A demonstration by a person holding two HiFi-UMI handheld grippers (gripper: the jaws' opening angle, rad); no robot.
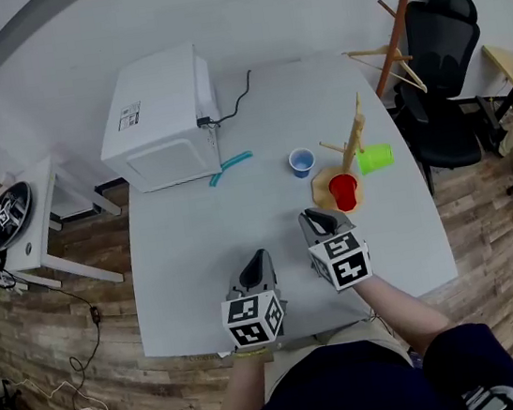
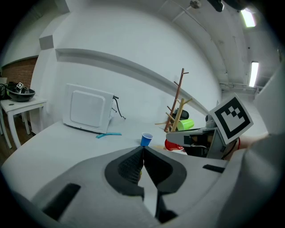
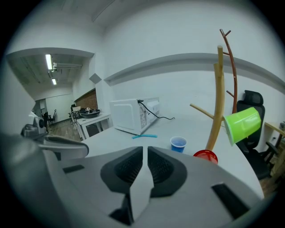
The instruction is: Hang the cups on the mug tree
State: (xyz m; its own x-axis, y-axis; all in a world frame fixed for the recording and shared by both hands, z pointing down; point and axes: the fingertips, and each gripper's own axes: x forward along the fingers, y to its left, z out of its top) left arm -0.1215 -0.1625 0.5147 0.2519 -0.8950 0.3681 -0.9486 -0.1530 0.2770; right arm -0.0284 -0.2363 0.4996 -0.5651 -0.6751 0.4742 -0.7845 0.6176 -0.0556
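Sitting left of the mug tree (image 1: 353,138), blue cup (image 1: 302,162) is well beyond left gripper (image 1: 262,255), jaws together, empty. Red cup (image 1: 344,192) at tree's base, just beyond right gripper (image 1: 311,213), jaws nearly closed, empty. Green cup (image 1: 375,158) hangs on tree's right side. Both grippers tilt slightly down.

Green cup (image 1: 376,157), red cup (image 1: 344,191), blue cup (image 1: 302,162); stick (image 1: 230,166) looks teal.

Beyond the right gripper (image 3: 145,149), the mug tree (image 3: 218,102) is pale bare wood, the green cup (image 3: 242,124) glossy plastic, the table (image 3: 196,129) smooth matt.
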